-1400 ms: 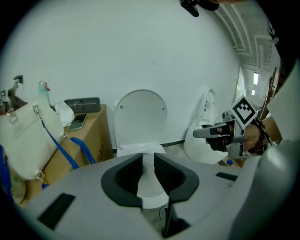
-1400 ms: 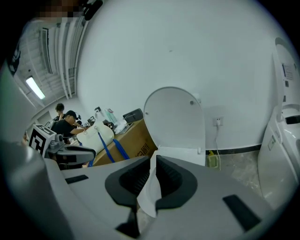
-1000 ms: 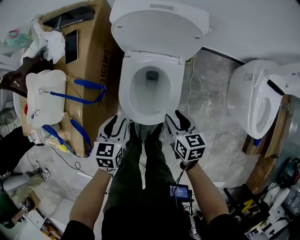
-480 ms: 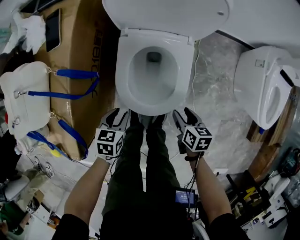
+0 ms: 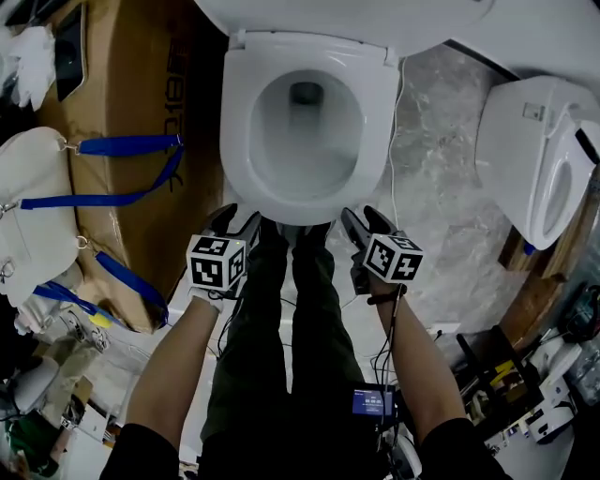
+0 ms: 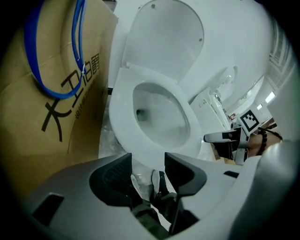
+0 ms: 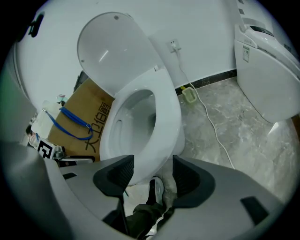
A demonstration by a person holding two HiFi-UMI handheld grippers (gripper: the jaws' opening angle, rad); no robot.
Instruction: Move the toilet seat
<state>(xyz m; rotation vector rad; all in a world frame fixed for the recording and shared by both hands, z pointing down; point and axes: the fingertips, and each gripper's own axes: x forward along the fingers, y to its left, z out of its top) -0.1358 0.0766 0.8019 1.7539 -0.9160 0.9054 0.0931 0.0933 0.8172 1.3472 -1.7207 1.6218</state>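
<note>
Now white oval plastic toilet seat [image 5: 241, 141] lies flat on white ceramic bowl [image 5: 305, 141], white lid [image 5: 356, 13] raised. Left tongs [image 5: 237, 221], right tongs [image 5: 363, 219] hover near front rim, jaws spread, just opened wider, nothing between.

Head view steeply down over the toilet bowl [image 5: 380, 122], both gripper views low, close, sharing that bowl
</note>
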